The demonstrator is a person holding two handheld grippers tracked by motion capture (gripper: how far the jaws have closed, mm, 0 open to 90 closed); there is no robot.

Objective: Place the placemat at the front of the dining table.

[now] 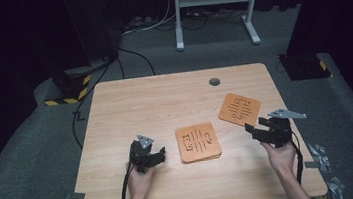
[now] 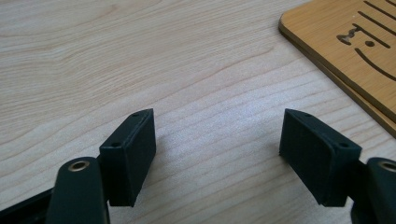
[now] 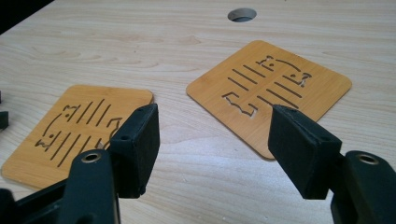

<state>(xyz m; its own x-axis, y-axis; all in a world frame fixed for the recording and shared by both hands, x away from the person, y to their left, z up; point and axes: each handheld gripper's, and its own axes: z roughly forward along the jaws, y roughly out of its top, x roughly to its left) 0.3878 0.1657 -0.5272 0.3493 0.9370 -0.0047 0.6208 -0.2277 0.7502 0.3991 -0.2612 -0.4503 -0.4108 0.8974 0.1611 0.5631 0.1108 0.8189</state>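
Observation:
Two orange wooden coasters with cut-out patterns lie on the light wood table (image 1: 130, 105). One is the top of a stack (image 1: 198, 142) near the table's middle, and its layered edge (image 2: 345, 42) shows in the left gripper view. A single coaster (image 1: 239, 109) lies farther right. My left gripper (image 1: 160, 155) rests left of the stack, jaws open (image 2: 217, 126) over bare wood. My right gripper (image 1: 252, 129) sits just below and right of the single coaster (image 3: 268, 88), open (image 3: 214, 116) with nothing between its pads. The stack (image 3: 79, 126) lies to its left.
A round cable hole (image 1: 214, 81) (image 3: 242, 14) sits near the table's far edge. Pieces of tape (image 1: 75, 196) mark the front corners. On the floor are a white desk frame (image 1: 214, 4), a black-and-yellow striped base (image 1: 70, 89) and small metal parts (image 1: 322, 156).

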